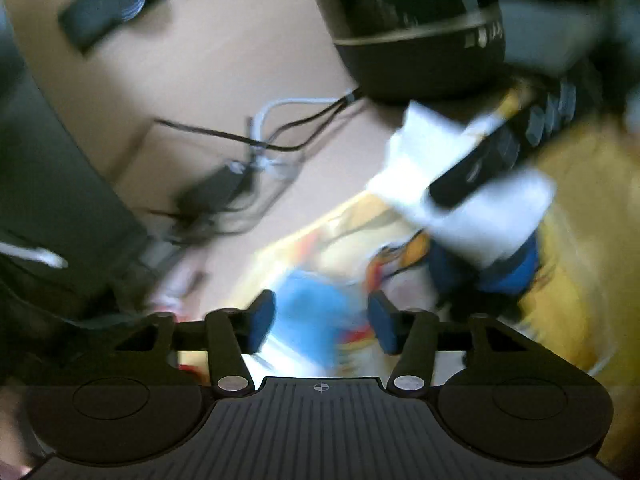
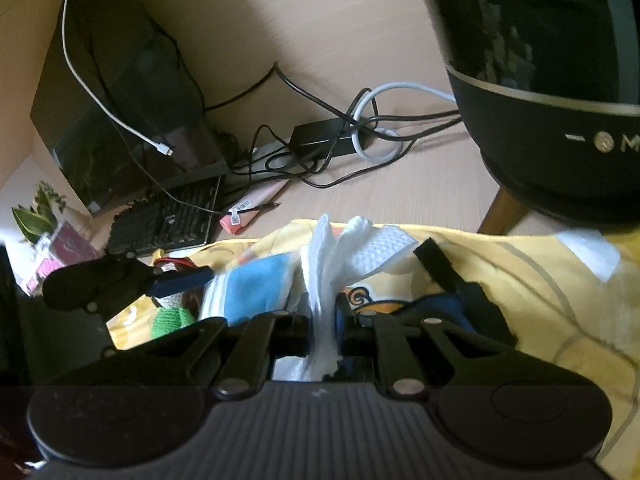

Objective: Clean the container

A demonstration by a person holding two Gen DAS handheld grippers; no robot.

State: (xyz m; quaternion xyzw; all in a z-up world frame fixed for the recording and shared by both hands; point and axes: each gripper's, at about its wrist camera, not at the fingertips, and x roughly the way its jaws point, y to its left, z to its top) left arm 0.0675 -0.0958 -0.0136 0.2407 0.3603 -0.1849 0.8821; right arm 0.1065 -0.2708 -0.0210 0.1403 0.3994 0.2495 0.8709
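On the far right we can read a pale dash, a round symbol and the start of a letter "M" on the base band of the black appliance (image 2: pixel 560 80). A white barcode-like label (image 2: pixel 239 211) sits on the pink tube (image 2: pixel 256 206) at left, too small to read.

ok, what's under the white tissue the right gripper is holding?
The white tissue hangs from the right gripper over a yellow printed cloth and a blue-and-white object. What lies directly beneath the tissue and the gripper body is covered.
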